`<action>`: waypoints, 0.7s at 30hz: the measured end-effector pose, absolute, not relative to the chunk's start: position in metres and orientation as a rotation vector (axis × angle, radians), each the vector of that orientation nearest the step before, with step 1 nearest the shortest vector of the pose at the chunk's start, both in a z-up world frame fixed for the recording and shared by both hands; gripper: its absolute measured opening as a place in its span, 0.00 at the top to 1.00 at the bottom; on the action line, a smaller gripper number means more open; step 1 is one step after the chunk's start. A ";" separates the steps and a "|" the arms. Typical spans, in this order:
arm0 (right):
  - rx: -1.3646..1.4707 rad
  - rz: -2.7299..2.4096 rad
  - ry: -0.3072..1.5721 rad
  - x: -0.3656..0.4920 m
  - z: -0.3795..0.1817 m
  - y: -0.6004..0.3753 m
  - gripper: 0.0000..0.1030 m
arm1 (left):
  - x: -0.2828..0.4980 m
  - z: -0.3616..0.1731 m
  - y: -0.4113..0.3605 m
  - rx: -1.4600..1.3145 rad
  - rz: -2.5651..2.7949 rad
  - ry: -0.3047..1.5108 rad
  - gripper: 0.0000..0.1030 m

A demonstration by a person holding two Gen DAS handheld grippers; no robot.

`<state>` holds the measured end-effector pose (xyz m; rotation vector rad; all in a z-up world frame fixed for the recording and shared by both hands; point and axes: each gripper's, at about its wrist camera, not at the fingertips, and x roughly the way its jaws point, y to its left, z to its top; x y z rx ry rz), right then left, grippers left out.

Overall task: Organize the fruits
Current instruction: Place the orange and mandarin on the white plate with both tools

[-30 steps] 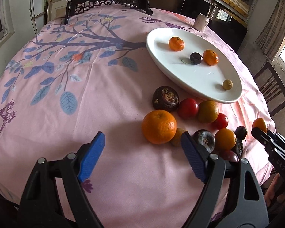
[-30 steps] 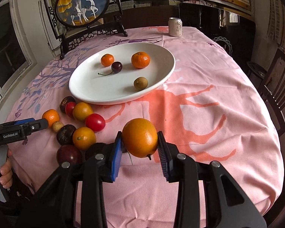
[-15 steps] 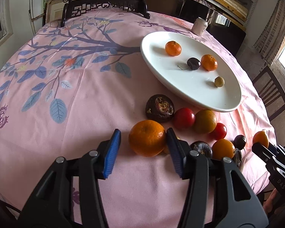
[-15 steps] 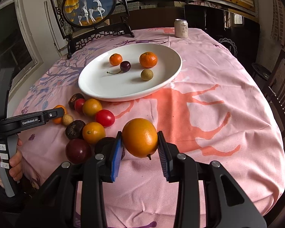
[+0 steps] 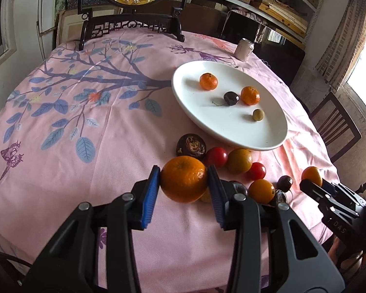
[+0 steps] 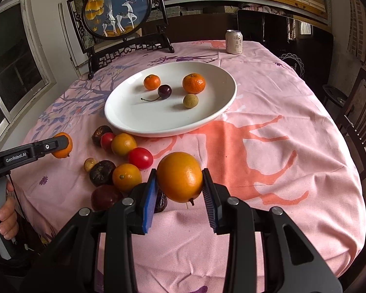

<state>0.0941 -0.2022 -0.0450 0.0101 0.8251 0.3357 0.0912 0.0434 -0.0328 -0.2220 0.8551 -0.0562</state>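
Note:
My left gripper [image 5: 184, 183] is shut on a large orange [image 5: 183, 182], held above the pink cloth near a cluster of loose fruit [image 5: 239, 161]. My right gripper [image 6: 179, 183] is shut on a smooth yellow-orange fruit [image 6: 179, 177] with a small stem, held above the cloth in front of the white oval plate [image 6: 134, 119]. The plate [image 5: 268, 136] holds two mandarins [image 6: 194, 83], a dark cherry [image 6: 164, 91] and a small tan longan [image 6: 190, 100]. Several oranges, red tomatoes and dark fruits lie on the cloth [image 6: 124, 161] left of the right gripper.
A drink can [image 6: 234, 42] stands at the far edge of the table. A framed deer screen on a dark stand [image 6: 117, 14] stands at the back left. Dark wooden chairs [image 6: 361, 122] stand at the right. The pink tablecloth [image 6: 280, 127] lies bare right of the plate.
My left gripper moved in around the large orange, closed on it and lifted it. My right gripper kept its fruit and rose slightly.

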 end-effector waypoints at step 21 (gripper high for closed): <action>-0.105 0.275 0.833 0.231 -0.029 -0.181 0.65 | 0.254 -0.004 -0.003 -0.075 -0.076 0.928 0.61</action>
